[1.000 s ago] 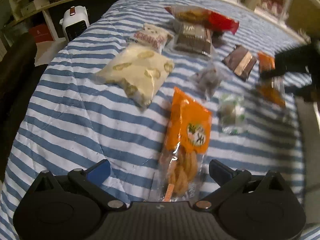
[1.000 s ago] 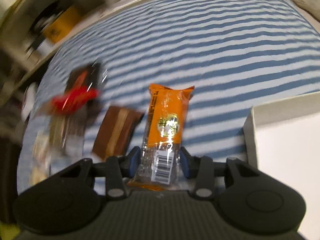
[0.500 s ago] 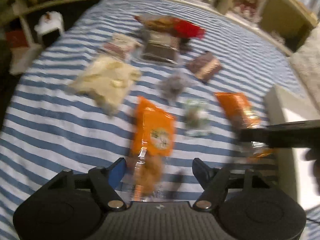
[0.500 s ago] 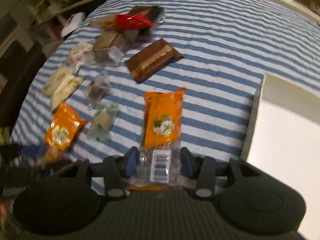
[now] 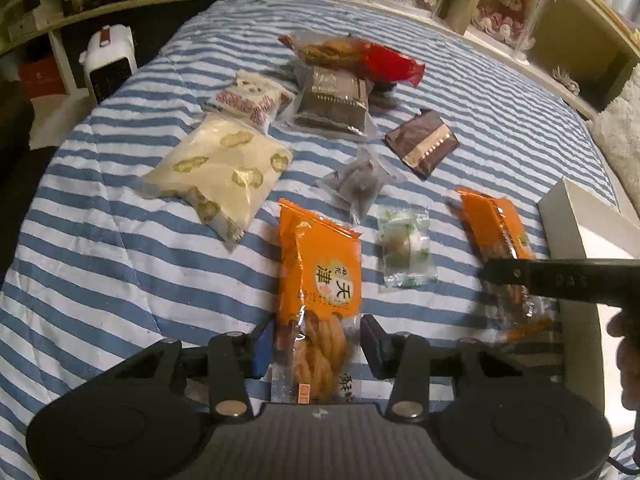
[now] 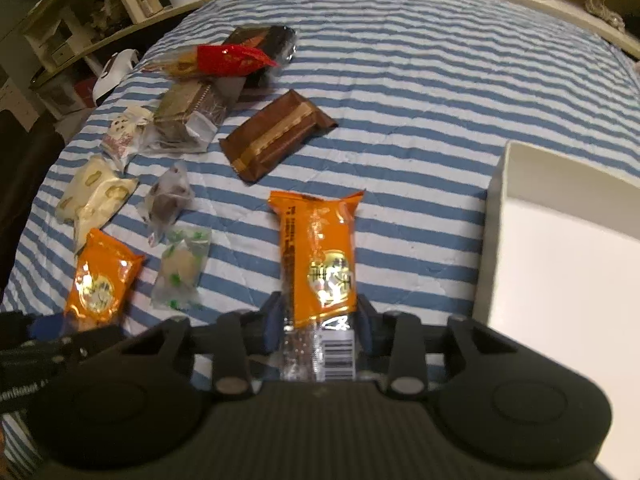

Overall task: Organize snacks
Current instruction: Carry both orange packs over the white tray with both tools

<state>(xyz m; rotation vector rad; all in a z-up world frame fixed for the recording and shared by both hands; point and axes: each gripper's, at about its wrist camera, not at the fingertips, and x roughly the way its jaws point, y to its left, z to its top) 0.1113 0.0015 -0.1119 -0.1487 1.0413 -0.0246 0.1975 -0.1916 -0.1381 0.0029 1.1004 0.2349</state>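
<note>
My left gripper (image 5: 316,344) is shut on the clear lower end of an orange twist-snack packet (image 5: 320,272) that lies on the striped bedspread (image 5: 100,264). My right gripper (image 6: 318,330) is shut on the barcode end of a second orange packet (image 6: 320,256), just left of the white box (image 6: 496,208). In the left wrist view the right gripper (image 5: 560,280) comes in from the right with its orange packet (image 5: 492,224), beside the white box (image 5: 580,216). In the right wrist view the left gripper (image 6: 44,340) sits at the lower left, on its packet (image 6: 104,280).
Several snacks lie on the bed: a cream peanut bag (image 5: 220,168), a brown packet (image 5: 422,144), a red packet (image 5: 384,64), a green-and-white candy packet (image 5: 404,248) and a clear packet (image 5: 360,184). Shelves ring the bed. A small white heater (image 5: 108,60) stands at the far left.
The left fingers have closed in from wide open onto the orange twist-snack packet. The right gripper, still holding its packet, has swung round and now sits beside the white box.
</note>
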